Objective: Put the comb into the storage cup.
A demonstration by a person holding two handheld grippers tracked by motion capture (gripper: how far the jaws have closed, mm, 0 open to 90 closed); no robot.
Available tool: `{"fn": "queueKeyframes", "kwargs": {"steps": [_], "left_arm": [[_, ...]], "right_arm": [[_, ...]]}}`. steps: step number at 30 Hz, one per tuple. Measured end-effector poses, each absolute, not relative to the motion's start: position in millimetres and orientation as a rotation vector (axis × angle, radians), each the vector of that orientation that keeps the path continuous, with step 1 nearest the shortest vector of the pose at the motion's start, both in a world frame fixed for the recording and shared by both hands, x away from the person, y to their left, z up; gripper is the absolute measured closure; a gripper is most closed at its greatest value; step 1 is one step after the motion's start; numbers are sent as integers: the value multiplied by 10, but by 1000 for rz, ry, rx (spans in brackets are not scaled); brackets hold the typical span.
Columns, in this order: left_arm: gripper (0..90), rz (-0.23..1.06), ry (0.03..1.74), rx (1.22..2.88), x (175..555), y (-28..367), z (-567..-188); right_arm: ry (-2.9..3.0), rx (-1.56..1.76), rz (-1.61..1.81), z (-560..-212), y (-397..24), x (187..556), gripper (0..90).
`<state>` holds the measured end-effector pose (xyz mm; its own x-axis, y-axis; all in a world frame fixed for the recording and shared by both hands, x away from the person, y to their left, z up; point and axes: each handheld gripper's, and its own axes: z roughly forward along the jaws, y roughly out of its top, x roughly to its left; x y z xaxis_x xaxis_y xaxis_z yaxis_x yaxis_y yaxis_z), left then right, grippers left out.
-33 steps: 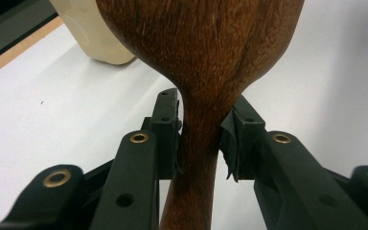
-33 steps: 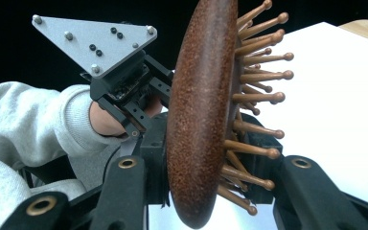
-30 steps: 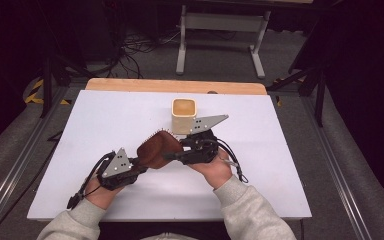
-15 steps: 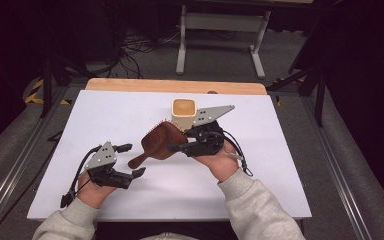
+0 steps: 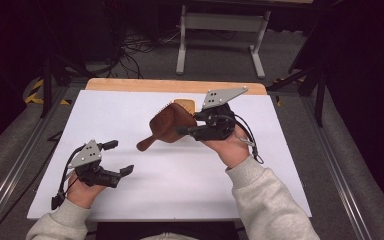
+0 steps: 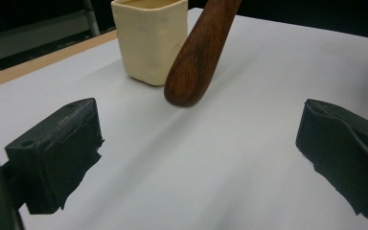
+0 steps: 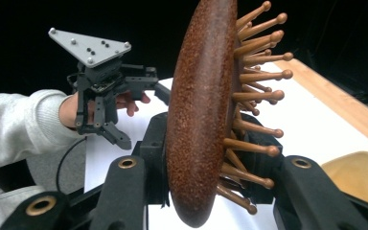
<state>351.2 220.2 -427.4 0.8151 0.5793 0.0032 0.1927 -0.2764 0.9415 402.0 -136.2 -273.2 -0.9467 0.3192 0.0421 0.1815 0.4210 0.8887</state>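
Covering most of the table (image 5: 130, 110), the white sheet lay bare toward its near edge. Right gripper (image 5: 192, 131) was clamped on the wooden hairbrush (image 5: 167, 125), raised before the cream cup (image 6: 149, 40); its own view showed the bristles. Left gripper (image 5: 122, 172), near-left, stood apart, just opened, nothing between.

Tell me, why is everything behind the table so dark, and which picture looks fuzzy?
In the high view, light falls on the white table while the room beyond stays dim. In the left gripper view, the left claw's pads look soft and fuzzy up close; the cup is sharper. In the right gripper view, the hairbrush is sharp against black.
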Motion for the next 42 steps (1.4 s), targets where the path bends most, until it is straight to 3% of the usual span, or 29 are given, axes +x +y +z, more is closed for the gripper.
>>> {"fn": "queueKeyframes", "kwargs": {"steps": [19,42], "left_arm": [[6,442,614,1810,3527,2313,-4302],[5,459,646,1793,3541,2366,-4319]], "right_arm": [[2412,529,1499,-2331,-1617,4237,605],[2306,652,1414,-2250,-1861,4449,604]]}}
